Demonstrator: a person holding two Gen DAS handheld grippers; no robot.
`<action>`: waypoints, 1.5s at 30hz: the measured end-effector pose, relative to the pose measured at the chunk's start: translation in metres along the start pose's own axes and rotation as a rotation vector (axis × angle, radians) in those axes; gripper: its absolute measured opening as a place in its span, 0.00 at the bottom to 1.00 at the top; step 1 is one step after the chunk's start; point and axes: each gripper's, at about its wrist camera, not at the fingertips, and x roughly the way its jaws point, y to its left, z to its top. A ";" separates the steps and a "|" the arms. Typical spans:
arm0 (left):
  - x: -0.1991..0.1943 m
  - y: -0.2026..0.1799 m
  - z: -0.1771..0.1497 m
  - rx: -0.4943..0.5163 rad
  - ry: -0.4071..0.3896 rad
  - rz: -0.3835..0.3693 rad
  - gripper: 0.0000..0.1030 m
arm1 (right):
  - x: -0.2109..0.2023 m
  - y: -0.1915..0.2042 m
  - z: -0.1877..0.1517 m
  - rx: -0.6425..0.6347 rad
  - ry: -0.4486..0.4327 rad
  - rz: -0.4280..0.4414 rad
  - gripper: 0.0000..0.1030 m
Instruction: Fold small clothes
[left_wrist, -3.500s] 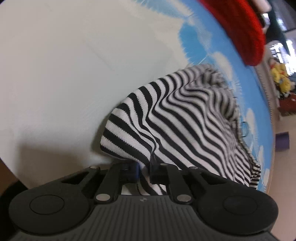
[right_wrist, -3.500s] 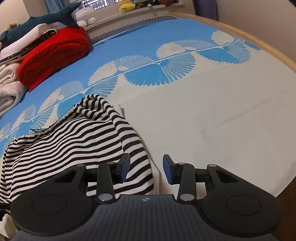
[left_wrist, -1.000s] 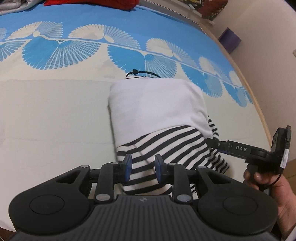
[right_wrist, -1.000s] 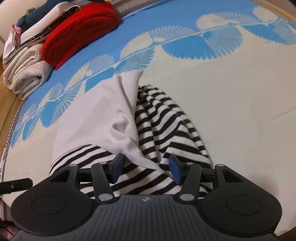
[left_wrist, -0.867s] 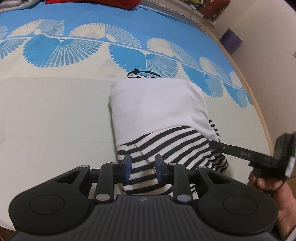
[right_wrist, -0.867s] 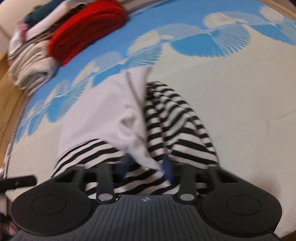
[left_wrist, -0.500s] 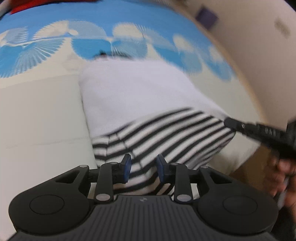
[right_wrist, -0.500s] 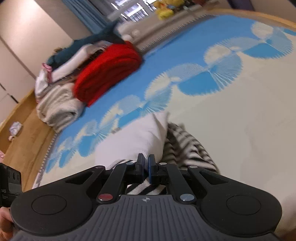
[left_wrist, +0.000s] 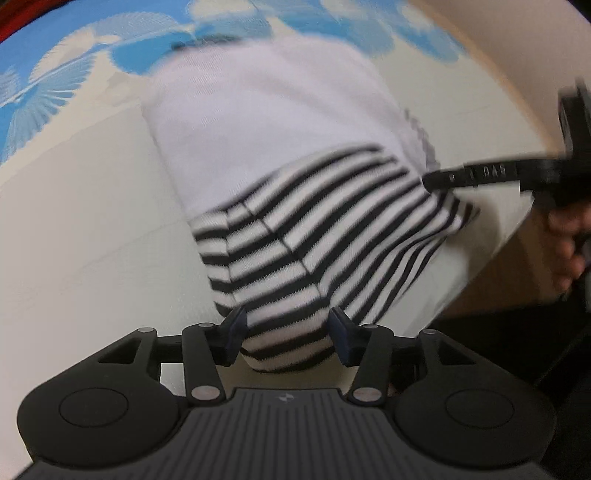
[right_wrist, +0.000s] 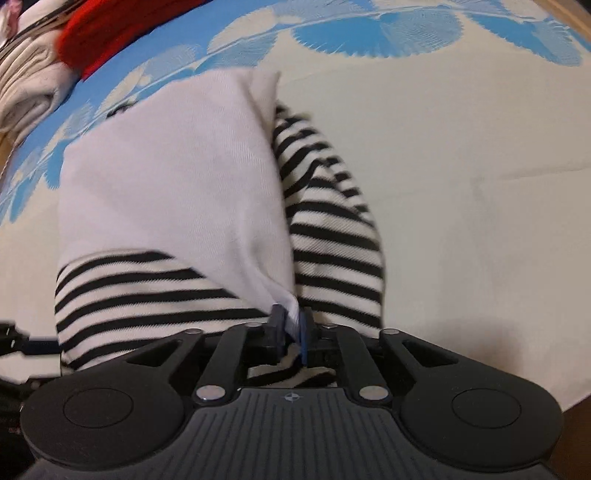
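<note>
Fabric fills most of both your views: the striped top (left_wrist: 317, 236) lies folded on the bedspread (left_wrist: 74, 229), near its front edge, with a plain white panel (right_wrist: 173, 177) turned over the black-and-white stripes.

Your left gripper (left_wrist: 286, 332) has its fingers spread wide. The near striped end of the bundle sits in the gap between the two blue pads (left_wrist: 236, 328), but they do not close on the cloth; whether either pad brushes it is hard to tell in the blur.

Your right gripper (right_wrist: 290, 325) has its fingers pressed together, pinching the lower corner of the white panel where it meets the stripes. From the left wrist view, that gripper shows as a dark bar (left_wrist: 491, 173) reaching in from the right and meeting the right side of the bundle, with your right hand (left_wrist: 569, 236) blurred behind it.

On the right side of the bundle a striped sleeve or side fold (right_wrist: 332, 221) bulges out from under the white panel and rests on the cream part of the bedspread.

At the far left corner of the bed, a red knit (right_wrist: 122, 26) lies against a stack of pale folded cloths (right_wrist: 26, 85), well apart from the top.
</note>
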 end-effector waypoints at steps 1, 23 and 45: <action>-0.011 0.010 0.002 -0.042 -0.051 -0.012 0.53 | -0.006 -0.001 0.001 0.014 -0.032 -0.002 0.23; 0.023 0.145 0.027 -0.740 -0.395 -0.340 0.76 | 0.014 0.012 0.068 0.237 -0.309 0.130 0.56; 0.075 0.136 0.050 -0.759 -0.299 -0.372 0.81 | 0.000 -0.017 0.076 0.232 -0.394 0.062 0.57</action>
